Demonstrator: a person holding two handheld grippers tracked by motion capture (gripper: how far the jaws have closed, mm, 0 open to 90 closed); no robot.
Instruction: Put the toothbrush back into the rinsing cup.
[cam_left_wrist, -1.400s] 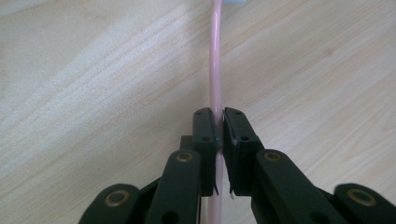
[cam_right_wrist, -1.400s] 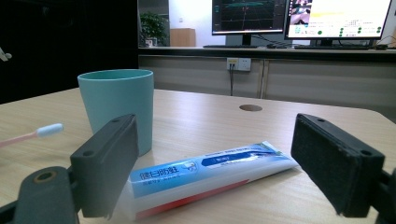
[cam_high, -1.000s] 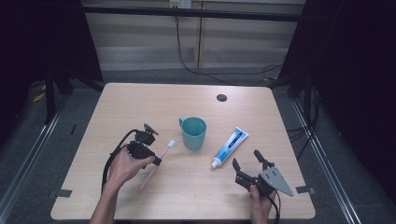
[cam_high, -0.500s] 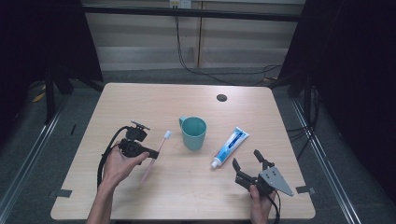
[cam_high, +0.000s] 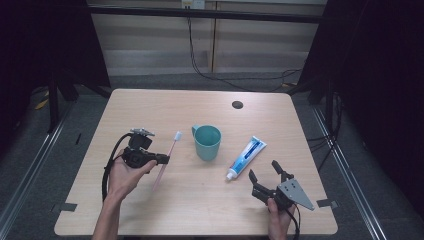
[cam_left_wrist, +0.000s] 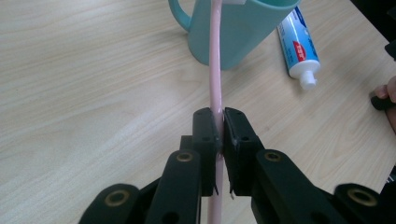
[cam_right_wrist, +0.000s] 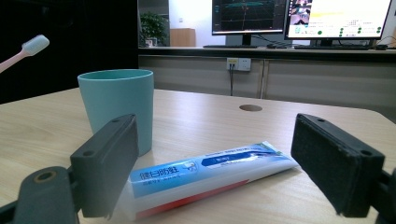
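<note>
My left gripper (cam_high: 162, 160) (cam_left_wrist: 219, 123) is shut on the handle of a pink toothbrush (cam_high: 167, 156) (cam_left_wrist: 215, 60), held above the table with its white head (cam_high: 177, 135) (cam_right_wrist: 35, 44) pointing toward a teal cup (cam_high: 207, 142) (cam_left_wrist: 238, 28) (cam_right_wrist: 119, 105). A blue and white toothpaste tube (cam_high: 246, 156) (cam_left_wrist: 299, 46) (cam_right_wrist: 205, 175) lies right of the cup, cap toward the front. My right gripper (cam_high: 265, 172) (cam_right_wrist: 224, 163) rests near the front right, open, its jaws wide apart and aimed at the tube with nothing between them.
The wooden table (cam_high: 165, 107) has a dark round hole (cam_high: 237, 104) near its far edge. A black cable (cam_high: 107, 167) loops from the left gripper. Dark frame posts stand at both sides, and monitors (cam_right_wrist: 299, 18) sit beyond the table.
My left gripper has lifted the toothbrush and drifted left, away from the cup, tilting the brush head up. The right gripper has not moved.
</note>
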